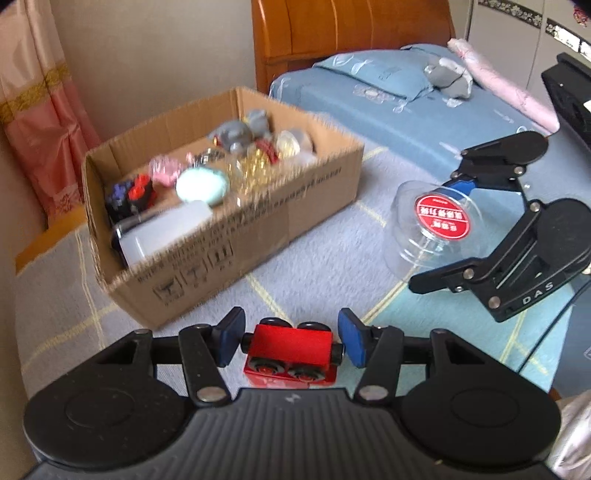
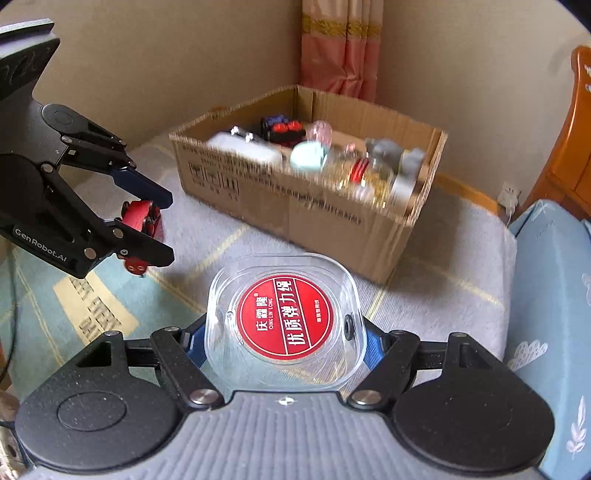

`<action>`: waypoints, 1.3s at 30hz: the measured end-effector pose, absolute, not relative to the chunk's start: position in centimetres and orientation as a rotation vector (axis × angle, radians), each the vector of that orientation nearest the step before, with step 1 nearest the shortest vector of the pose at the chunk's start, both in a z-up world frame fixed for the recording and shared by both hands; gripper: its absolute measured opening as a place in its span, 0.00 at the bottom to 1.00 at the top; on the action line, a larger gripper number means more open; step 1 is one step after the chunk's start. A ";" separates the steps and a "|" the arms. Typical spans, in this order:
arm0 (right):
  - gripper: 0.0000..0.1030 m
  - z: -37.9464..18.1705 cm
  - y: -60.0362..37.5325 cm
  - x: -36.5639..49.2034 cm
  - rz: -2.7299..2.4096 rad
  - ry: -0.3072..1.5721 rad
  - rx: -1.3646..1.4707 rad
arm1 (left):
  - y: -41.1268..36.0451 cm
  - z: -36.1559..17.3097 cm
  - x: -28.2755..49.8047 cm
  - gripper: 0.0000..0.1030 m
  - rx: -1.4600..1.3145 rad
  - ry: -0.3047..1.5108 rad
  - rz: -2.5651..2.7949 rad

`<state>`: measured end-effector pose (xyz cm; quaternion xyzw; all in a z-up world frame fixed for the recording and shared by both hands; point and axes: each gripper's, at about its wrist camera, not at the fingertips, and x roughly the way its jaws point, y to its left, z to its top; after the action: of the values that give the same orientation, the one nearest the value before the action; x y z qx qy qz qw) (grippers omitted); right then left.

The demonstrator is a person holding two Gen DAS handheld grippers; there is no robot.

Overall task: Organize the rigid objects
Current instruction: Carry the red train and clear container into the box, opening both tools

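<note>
Here, the left gripper (image 1: 291, 341) clasps a red toy train car (image 1: 290, 345) while the right gripper (image 2: 284, 341) grips a clear plastic case (image 2: 286, 321), both short of the cardboard box (image 2: 295, 206); next, carrying both over its rim.

We see beige walls (image 2: 155, 55), a pink curtain (image 1: 40, 122), an orange wooden headboard (image 1: 351, 37), and a blue bedsheet (image 1: 424, 122) in daylight.

Room was pretty ordinary: a pink curtain (image 1: 33, 110) hung in the corner, a wooden headboard (image 1: 351, 33) stood behind a bed with a blue pillow (image 1: 373, 70). A grey plush (image 1: 448, 77) lay beside a pink rolled cloth (image 1: 506, 88).
</note>
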<state>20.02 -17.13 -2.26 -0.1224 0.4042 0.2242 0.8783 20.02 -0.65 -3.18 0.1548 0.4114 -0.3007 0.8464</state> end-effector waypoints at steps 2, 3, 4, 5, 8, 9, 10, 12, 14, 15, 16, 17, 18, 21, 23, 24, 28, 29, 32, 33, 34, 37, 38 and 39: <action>0.78 -1.1 -17.2 20.2 0.474 0.825 -0.262 | -0.8 -1.9 20.4 0.53 0.336 0.847 -0.641; 0.78 -0.5 -17.2 20.4 0.476 0.812 -0.266 | -0.9 -1.1 20.7 0.53 0.340 0.833 -0.644; 0.78 0.1 -17.2 20.7 0.476 0.798 -0.271 | -1.0 -0.4 21.1 0.53 0.343 0.823 -0.645; 0.78 0.6 -17.2 20.8 0.474 0.785 -0.276 | -1.1 0.4 21.5 0.53 0.345 0.811 -0.644; 0.78 2.2 -17.3 21.7 0.469 0.748 -0.283 | -1.4 2.5 23.2 0.53 0.346 0.774 -0.646; 0.78 2.7 -17.3 22.1 0.468 0.737 -0.284 | -1.5 3.1 23.9 0.53 0.348 0.762 -0.641; 0.78 3.1 -17.3 22.5 0.467 0.729 -0.283 | -1.5 3.5 24.6 0.53 0.350 0.753 -0.632; 0.78 3.7 -17.2 23.4 0.460 0.716 -0.282 | -1.7 4.0 26.6 0.53 0.343 0.749 -0.614; 0.78 4.3 -17.2 24.5 0.453 0.709 -0.271 | -1.8 4.1 28.6 0.53 0.329 0.751 -0.593; 0.78 4.5 -17.2 24.8 0.450 0.707 -0.264 | -1.8 4.0 29.6 0.53 0.322 0.756 -0.580; 0.78 4.7 -17.3 25.2 0.449 0.706 -0.255 | -1.9 3.8 30.5 0.53 0.319 0.760 -0.563; 0.78 4.9 -17.3 25.6 0.449 0.706 -0.246 | -1.9 3.5 31.4 0.53 0.316 0.767 -0.547; 0.78 5.0 -17.4 26.0 0.448 0.704 -0.242 | -1.9 3.2 32.3 0.53 0.314 0.773 -0.532; 0.78 5.2 -17.2 26.9 0.443 0.701 -0.245 | -1.6 2.0 34.2 0.53 0.295 0.787 -0.486; 0.78 5.2 -17.0 27.6 0.438 0.706 -0.247 | -1.2 1.3 34.7 0.56 0.280 0.783 -0.449; 0.78 5.2 -16.9 27.9 0.437 0.709 -0.245 | -1.0 1.0 34.9 0.63 0.271 0.774 -0.424; 0.78 5.1 -16.3 29.5 0.434 0.723 -0.241 | 0.4 1.2 33.9 0.92 0.252 0.722 -0.400; 0.78 5.1 -16.1 29.8 0.433 0.725 -0.241 | 0.9 1.4 33.3 0.94 0.255 0.705 -0.387; 0.78 5.2 -15.4 31.6 0.434 0.729 -0.238 | 2.2 1.9 31.3 0.96 0.262 0.657 -0.354; 0.78 5.2 -15.2 32.4 0.434 0.731 -0.235 | 2.8 2.1 30.4 0.98 0.260 0.649 -0.343; 0.78 5.2 -14.9 33.3 0.430 0.735 -0.232 | 3.3 2.2 29.7 0.99 0.254 0.642 -0.327; 0.78 4.9 -13.9 36.2 0.417 0.757 -0.215 | 4.7 2.1 27.3 0.99 0.227 0.624 -0.282; 0.78 4.7 -13.5 37.2 0.410 0.767 -0.210 | 5.3 2.0 26.5 0.99 0.218 0.622 -0.269; 0.78 4.4 -13.1 38.0 0.402 0.776 -0.205 | 5.7 1.7 25.8 0.99 0.205 0.622 -0.247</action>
<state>38.03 -13.15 4.44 -0.0993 0.3752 0.1945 0.9008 25.75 5.69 1.68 0.1002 0.3049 -0.1208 0.9394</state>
